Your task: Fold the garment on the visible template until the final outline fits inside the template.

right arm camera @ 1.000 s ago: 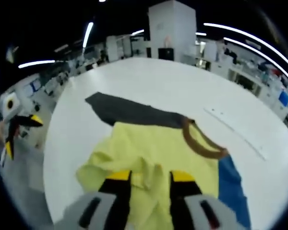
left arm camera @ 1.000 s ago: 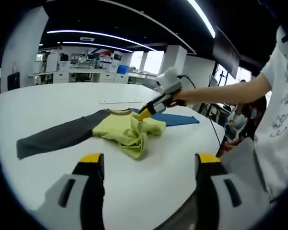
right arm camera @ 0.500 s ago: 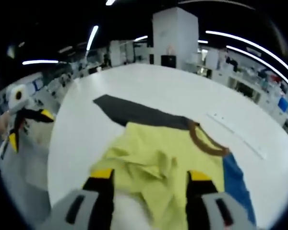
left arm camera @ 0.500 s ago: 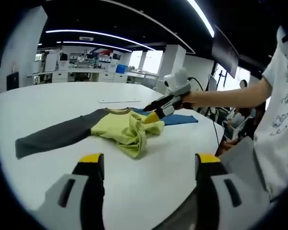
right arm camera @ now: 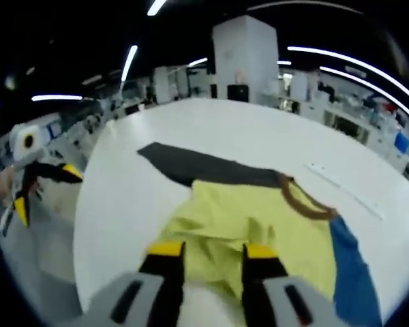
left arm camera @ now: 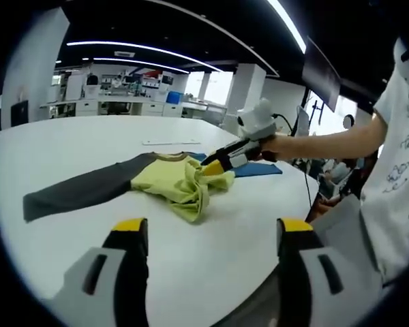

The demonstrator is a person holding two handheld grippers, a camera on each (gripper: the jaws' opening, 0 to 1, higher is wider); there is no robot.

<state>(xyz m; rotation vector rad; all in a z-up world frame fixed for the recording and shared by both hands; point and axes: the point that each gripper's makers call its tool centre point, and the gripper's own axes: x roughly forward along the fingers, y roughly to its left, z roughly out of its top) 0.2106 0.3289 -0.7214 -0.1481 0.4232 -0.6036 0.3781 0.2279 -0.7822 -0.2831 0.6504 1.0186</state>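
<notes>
A crumpled garment lies on the white round table point(left arm camera: 68, 146): yellow body point(left arm camera: 180, 184), dark grey sleeve point(left arm camera: 82, 191) stretched left, blue sleeve point(left arm camera: 255, 168) to the right, brown collar point(right arm camera: 307, 204). My right gripper point(left arm camera: 211, 168) reaches in from the right onto the near edge of the yellow body point(right arm camera: 225, 218). In its own view the right gripper point(right arm camera: 211, 251) has its jaws drawn in around bunched yellow fabric. My left gripper point(left arm camera: 211, 231) hovers open over the table's near edge, well short of the garment, and also appears as the left gripper point(right arm camera: 44, 191) at the left.
A thin pale strip point(left arm camera: 170, 143) lies on the table beyond the garment, seen again as the strip point(right arm camera: 344, 194). A person's arm and white T-shirt point(left arm camera: 402, 157) stand to the right. Desks and pillars of an office lie behind.
The right gripper's jaws, spread wide half a second ago, have narrowed onto the yellow fabric. The left gripper has stayed put.
</notes>
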